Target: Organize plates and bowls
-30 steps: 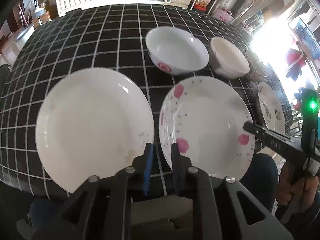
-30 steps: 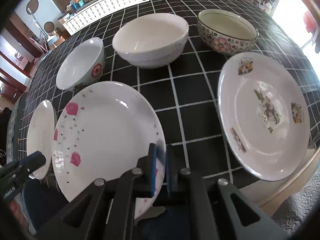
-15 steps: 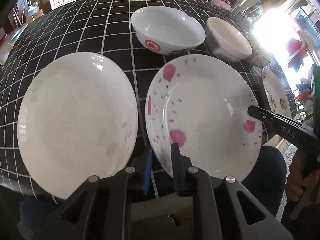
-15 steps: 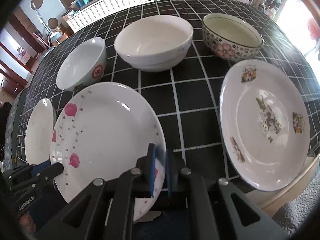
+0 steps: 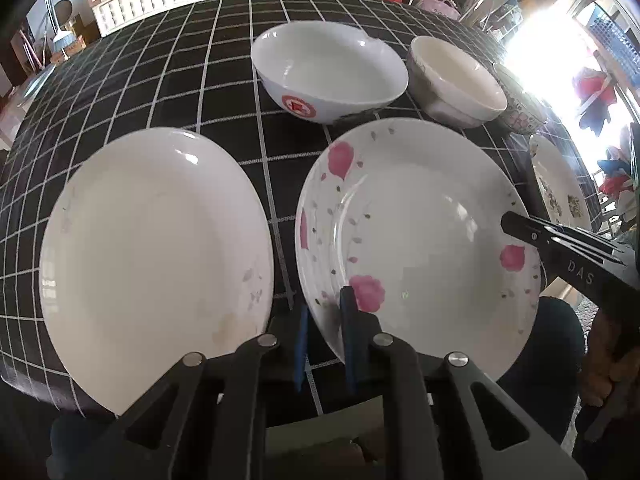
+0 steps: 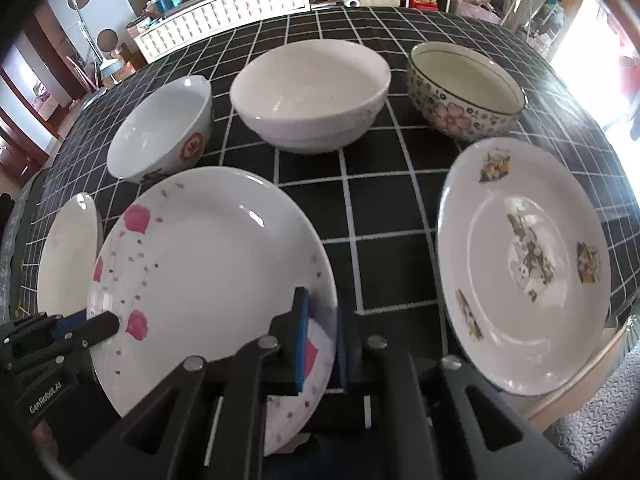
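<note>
A white plate with pink flowers (image 5: 416, 240) (image 6: 208, 264) sits at the near edge of a black checked table. My left gripper (image 5: 324, 312) is shut on its near left rim. My right gripper (image 6: 322, 320) is shut on its near right rim, and its fingers (image 5: 520, 226) show in the left wrist view. A plain white plate (image 5: 156, 252) (image 6: 68, 252) lies to the left. A plate with animal pictures (image 6: 524, 260) lies to the right. Behind stand a white bowl with a red mark (image 5: 328, 74) (image 6: 162, 132), a plain white bowl (image 6: 310, 92) (image 5: 456, 80) and a flowered bowl (image 6: 466, 92).
The table's near edge (image 6: 576, 380) runs just under the plates. A white cabinet (image 6: 232, 12) and shelves with clutter stand beyond the far side of the table. Bright window light comes from the right (image 5: 552, 48).
The left gripper has slid right, from the gap between the two plates onto the pink-flower plate's rim. The right gripper has kept its hold. The plate's near edge seems slightly raised.
</note>
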